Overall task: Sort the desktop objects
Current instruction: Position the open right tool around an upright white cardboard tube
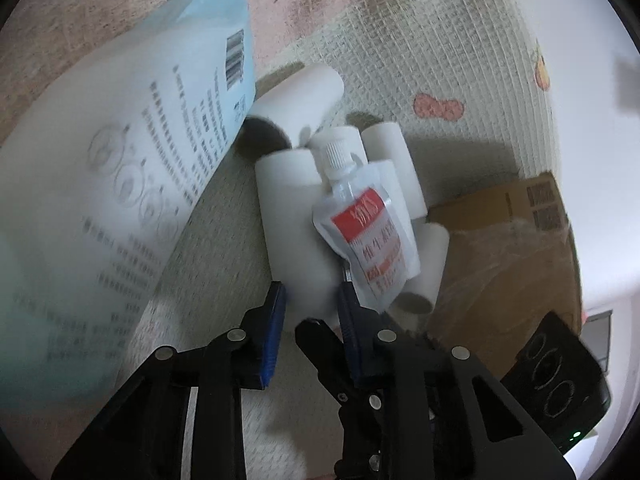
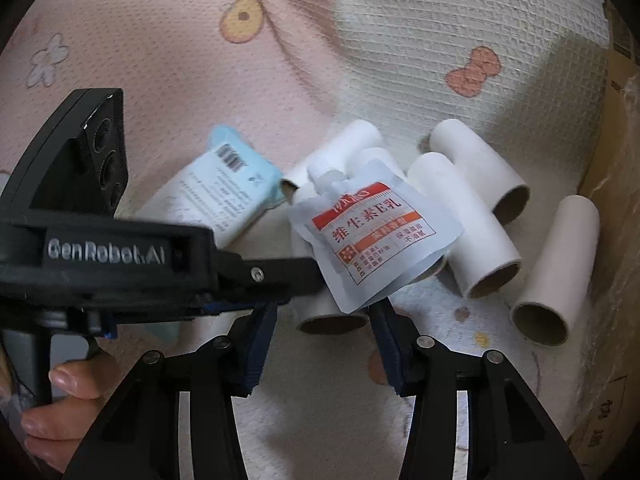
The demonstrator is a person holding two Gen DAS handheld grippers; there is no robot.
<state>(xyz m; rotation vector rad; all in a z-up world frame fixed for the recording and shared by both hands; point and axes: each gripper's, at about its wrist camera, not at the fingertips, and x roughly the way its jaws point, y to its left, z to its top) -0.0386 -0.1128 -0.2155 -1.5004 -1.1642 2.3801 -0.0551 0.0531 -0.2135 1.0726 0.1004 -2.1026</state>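
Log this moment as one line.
left gripper: astride white tube, grip unclear | right gripper: open before tube pile | spouted pouch: lying on pile | blue pack: beside pile

Both wrist views look steeply down, close over their tongs, sharing the white pouch (image 1: 366, 236) and cardboard tubes (image 2: 476, 216).

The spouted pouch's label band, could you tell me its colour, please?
Orange-red on the white spouted pouch, clearest in the right wrist view.
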